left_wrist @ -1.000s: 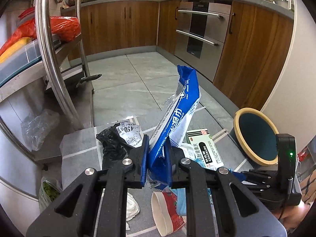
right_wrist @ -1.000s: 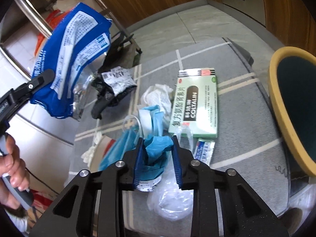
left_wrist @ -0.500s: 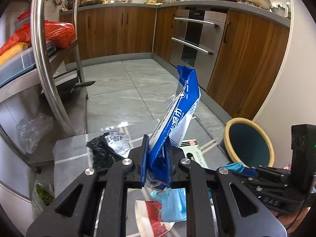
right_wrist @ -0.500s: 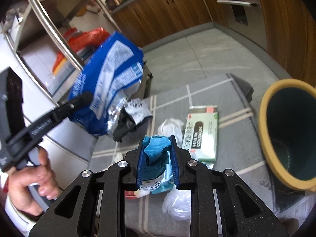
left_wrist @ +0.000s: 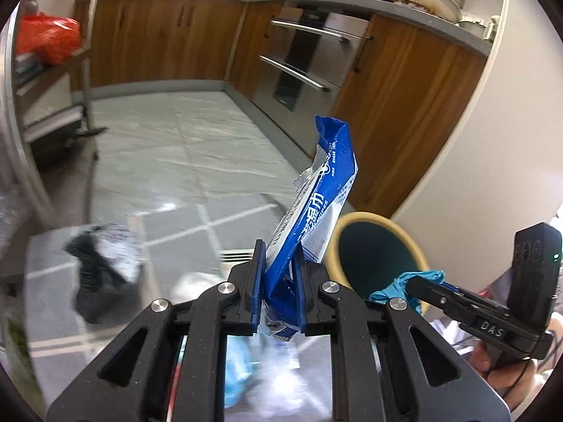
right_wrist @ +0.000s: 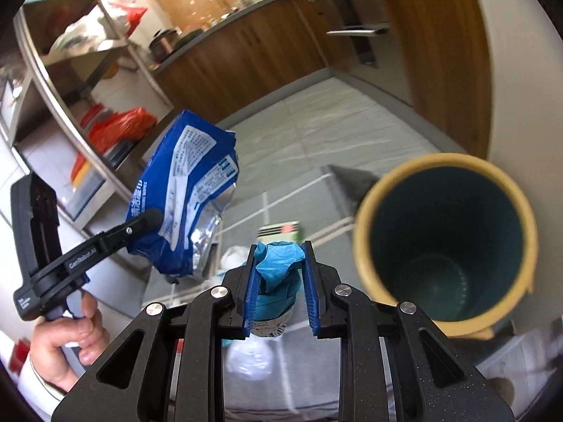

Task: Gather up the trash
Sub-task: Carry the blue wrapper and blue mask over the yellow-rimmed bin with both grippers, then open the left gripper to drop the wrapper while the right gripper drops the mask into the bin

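Note:
My left gripper is shut on a crumpled blue and white snack wrapper, which sticks up from its jaws; the same wrapper and the left gripper show at the left of the right wrist view. My right gripper is shut on a bunched teal glove with a small packet, held above the mat and left of the bin. The round bin has a tan rim and dark green inside and stands open at the right. In the left wrist view the right gripper carries the teal glove before the bin.
More litter lies on the grey mat: a black bag with a label, a green and white box, white crumpled plastic. A steel shelf rack stands at the left. Wooden cabinets and an oven line the far side.
Both grippers have risen from the mat with their loads and swung toward the bin, which now looks larger and nearer. The litter on the mat has dropped lower in both views.

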A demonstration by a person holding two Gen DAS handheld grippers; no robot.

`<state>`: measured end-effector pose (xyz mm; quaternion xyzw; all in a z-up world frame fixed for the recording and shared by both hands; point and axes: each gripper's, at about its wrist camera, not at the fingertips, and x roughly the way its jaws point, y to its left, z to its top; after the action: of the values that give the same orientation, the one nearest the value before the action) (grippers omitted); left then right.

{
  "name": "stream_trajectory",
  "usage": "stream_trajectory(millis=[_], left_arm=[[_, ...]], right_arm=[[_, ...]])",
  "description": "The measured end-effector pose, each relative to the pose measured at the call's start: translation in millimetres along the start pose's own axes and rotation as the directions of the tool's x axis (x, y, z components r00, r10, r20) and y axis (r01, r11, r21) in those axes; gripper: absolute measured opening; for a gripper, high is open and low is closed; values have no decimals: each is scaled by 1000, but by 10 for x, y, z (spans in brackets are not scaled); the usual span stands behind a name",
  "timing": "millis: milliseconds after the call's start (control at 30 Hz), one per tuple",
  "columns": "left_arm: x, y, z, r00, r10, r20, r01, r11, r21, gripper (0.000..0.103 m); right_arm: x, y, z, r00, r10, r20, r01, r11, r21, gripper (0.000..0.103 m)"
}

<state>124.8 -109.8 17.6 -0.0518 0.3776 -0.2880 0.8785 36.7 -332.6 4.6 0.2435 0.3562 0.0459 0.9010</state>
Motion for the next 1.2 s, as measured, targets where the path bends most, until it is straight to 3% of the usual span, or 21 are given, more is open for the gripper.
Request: stream_trajectory(millis=[200, 533, 667, 933, 1033, 1133, 1200], left_arm=[[392, -399, -20, 989, -137, -60, 135, 990, -42, 14], [1295, -1099, -221, 940, -275, -203, 258, 960, -110, 14], [1620, -1257, -336, 918, -300, -259, 269, 952, -146, 14], [2084, -1318, -508, 902, -251, -352, 206, 965, -162, 15], [2153, -1272, -566, 897, -237, -374, 190, 969, -159, 23], [2110, -1204, -544, 909, -214, -357, 167, 973, -159, 51], [2038, -1122, -467, 919, -212, -333, 165, 973, -164, 54]], right_arm=[[-273, -390, 39, 997, -53, 54, 50, 996, 68, 25], [-482, -971, -17, 987, -142, 81, 124, 972, 201, 25], [-524, -1135, -47, 984, -156, 84, 130, 959, 251, 25], [-458, -1218, -67, 983, -168, 70, 142, 949, 280, 25], [-428, -1253, -58, 983, -173, 61, 149, 945, 290, 25], [-372, -1277, -49, 982, -183, 52, 160, 941, 300, 25], [-347, -1289, -62, 980, -193, 47, 169, 936, 307, 25]])
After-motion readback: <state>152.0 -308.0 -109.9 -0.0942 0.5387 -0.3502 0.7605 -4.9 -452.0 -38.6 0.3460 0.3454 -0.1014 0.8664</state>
